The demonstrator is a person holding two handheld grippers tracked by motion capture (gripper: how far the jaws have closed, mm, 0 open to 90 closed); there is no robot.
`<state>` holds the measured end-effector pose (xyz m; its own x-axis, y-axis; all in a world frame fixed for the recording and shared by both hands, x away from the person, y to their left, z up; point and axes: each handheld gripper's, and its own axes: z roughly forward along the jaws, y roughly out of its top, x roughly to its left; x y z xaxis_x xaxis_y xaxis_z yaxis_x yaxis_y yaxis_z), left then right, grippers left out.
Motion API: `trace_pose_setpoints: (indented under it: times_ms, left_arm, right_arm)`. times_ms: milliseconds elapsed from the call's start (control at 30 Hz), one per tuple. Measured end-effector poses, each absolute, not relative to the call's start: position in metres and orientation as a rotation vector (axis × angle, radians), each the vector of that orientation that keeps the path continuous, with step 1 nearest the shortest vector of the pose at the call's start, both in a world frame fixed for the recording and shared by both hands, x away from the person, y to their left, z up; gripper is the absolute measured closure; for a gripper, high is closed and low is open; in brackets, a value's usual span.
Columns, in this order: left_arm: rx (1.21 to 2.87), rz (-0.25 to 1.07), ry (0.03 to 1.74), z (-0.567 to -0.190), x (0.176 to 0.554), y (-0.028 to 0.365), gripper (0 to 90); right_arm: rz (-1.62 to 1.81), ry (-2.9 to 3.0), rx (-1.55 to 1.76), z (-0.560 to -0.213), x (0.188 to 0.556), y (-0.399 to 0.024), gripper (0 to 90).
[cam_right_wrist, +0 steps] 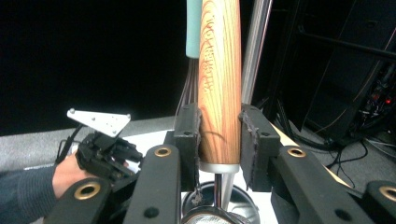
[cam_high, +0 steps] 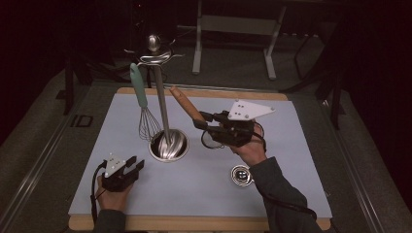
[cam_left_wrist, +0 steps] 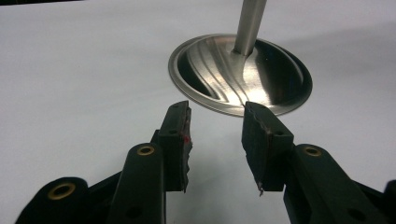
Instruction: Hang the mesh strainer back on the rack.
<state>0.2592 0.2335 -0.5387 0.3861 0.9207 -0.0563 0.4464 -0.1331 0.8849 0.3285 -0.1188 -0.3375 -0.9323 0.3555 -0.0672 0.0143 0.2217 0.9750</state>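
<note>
right tool (cam_high: 201, 121) pinches the wooden handle (cam_high: 187, 107) of a utensil, held tilted above the counter (cam_high: 291, 145) beside the steel stand (cam_high: 168, 145), while left tool (cam_high: 136, 164) rests spread and empty near the stand's base.

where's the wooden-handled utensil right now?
The wooden-handled utensil is clamped in the right gripper in the high view, raised off the table right of the steel rack pole, beside the teal-handled whisk hanging there.
</note>
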Motion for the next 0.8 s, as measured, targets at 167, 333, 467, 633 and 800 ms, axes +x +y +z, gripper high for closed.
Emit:
trace_pose_setpoints:
  times_ms: [167,333,467,633,800]
  left_arm:
    - [1.745,0.661,1.204,-0.539,0.259,0.233,62.4]
    - [1.745,0.66,1.203,-0.539,0.259,0.233,62.4]
    - [1.749,0.661,1.202,-0.539,0.259,0.233,62.4]
    - [1.751,0.662,1.202,-0.539,0.26,0.233,62.4]
    - [1.75,0.662,1.202,-0.539,0.259,0.233,62.4]
  right_arm:
    - [1.801,2.201,0.348,-0.332,0.329,-0.117,70.7]
    - [1.802,2.184,0.343,-0.325,0.331,-0.115,70.8]
    - [1.807,2.175,0.344,-0.319,0.333,-0.115,70.7]
    - [1.848,2.149,0.334,-0.309,0.332,-0.112,70.7]
    - [1.861,2.137,0.322,-0.305,0.332,-0.106,70.7]
